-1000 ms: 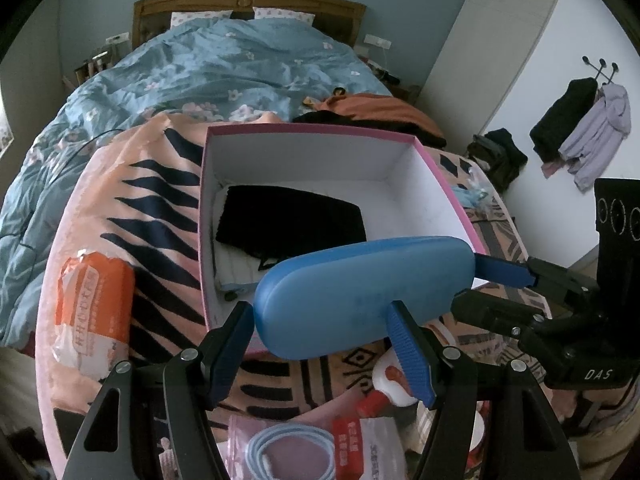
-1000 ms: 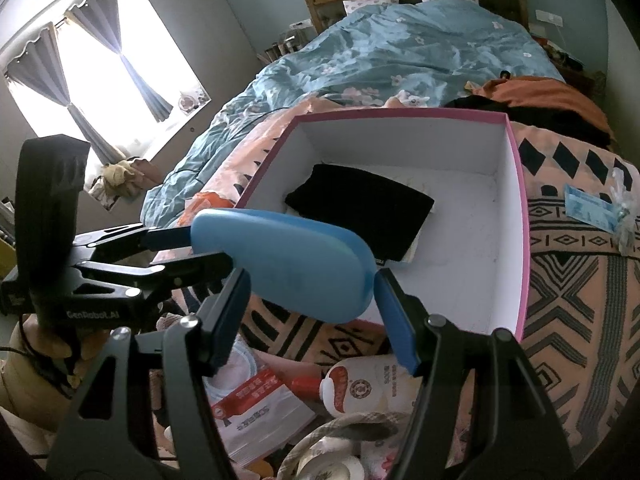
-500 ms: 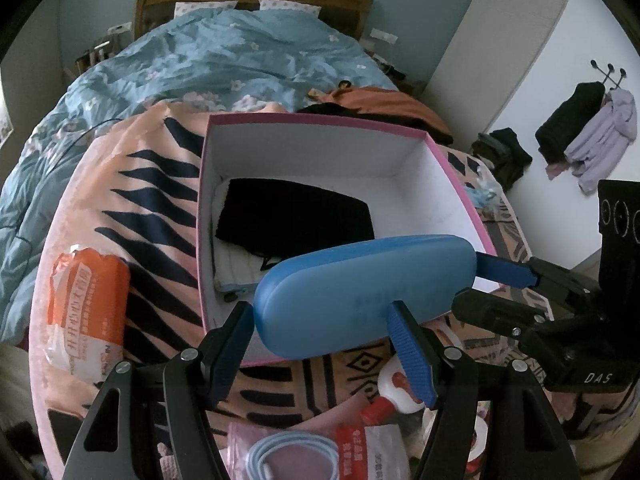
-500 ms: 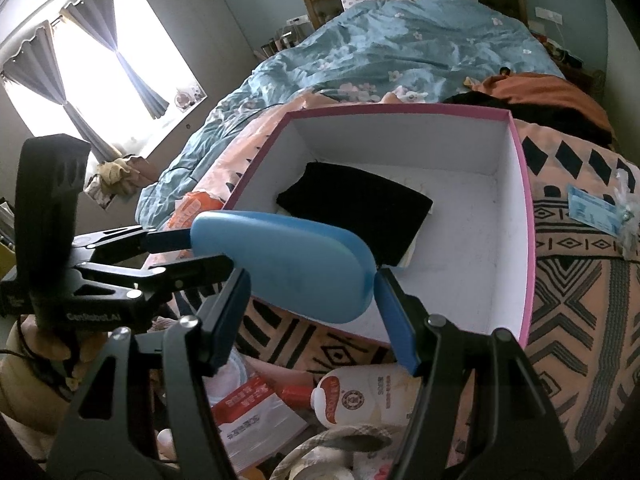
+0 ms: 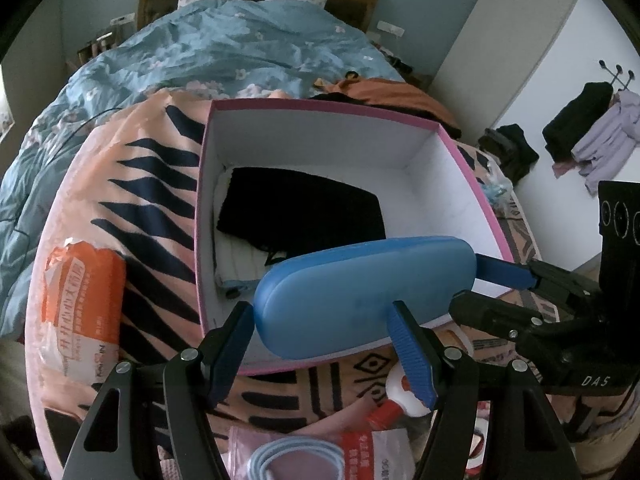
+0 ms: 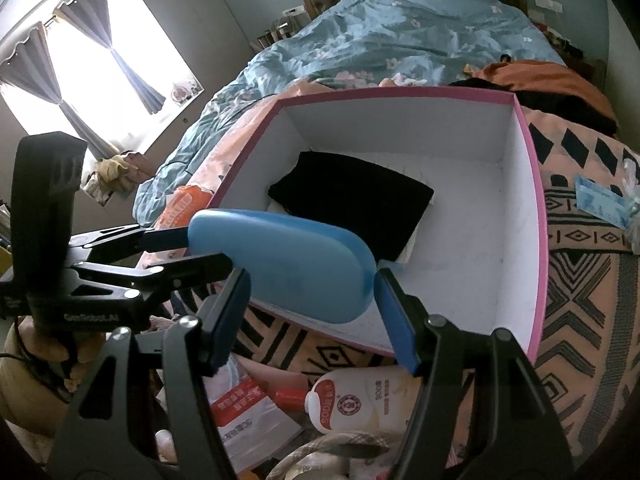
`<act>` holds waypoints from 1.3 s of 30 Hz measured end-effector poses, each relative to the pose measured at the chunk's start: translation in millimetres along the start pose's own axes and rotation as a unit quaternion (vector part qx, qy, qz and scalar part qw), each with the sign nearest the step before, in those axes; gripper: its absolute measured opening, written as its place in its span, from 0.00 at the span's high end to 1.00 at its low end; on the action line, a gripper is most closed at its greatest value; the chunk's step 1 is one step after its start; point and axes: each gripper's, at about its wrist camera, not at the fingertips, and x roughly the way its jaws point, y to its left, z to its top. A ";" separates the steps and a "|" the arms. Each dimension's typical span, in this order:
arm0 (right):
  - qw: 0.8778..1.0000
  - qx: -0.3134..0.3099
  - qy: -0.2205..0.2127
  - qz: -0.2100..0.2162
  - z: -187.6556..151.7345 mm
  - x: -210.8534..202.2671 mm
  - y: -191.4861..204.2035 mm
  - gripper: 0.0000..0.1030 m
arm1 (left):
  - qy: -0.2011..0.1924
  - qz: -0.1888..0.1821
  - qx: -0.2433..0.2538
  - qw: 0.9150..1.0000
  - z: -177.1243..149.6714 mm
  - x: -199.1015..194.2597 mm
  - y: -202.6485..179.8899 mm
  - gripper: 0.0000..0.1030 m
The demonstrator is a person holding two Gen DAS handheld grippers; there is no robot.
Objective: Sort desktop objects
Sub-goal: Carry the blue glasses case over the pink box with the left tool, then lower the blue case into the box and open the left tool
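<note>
The case hangs over the near edge of the box, held at its 2 ends. In the box, a folded cloth lies at left. A bottle lies nearer, a packet left.

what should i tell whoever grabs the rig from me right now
Left gripper: closed on one end of the blue glasses case.
Right gripper: closed on the other end of the same case; it hangs between both, over the near edge of the pink-rimmed box.
Done: black cloth already lies in the box.
Left: put the case in the box and release. On the patterned blanket outside the box: orange tissue pack, white bottle, cable bag, probably next.
</note>
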 end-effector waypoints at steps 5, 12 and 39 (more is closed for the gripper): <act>1.000 0.003 0.007 -0.001 -0.3 6.9 -3.2 0.36 | 0.007 0.001 -0.003 1.000 0.0 6.9 1.7 0.32; 1.000 0.010 0.014 -0.001 -0.2 16.0 -7.8 0.36 | 0.014 0.003 -0.011 1.000 1.5 15.6 6.1 0.32; 0.998 0.029 0.050 0.003 -5.3 46.1 -22.1 0.36 | 0.035 0.054 0.012 0.998 -1.9 38.8 -1.3 0.30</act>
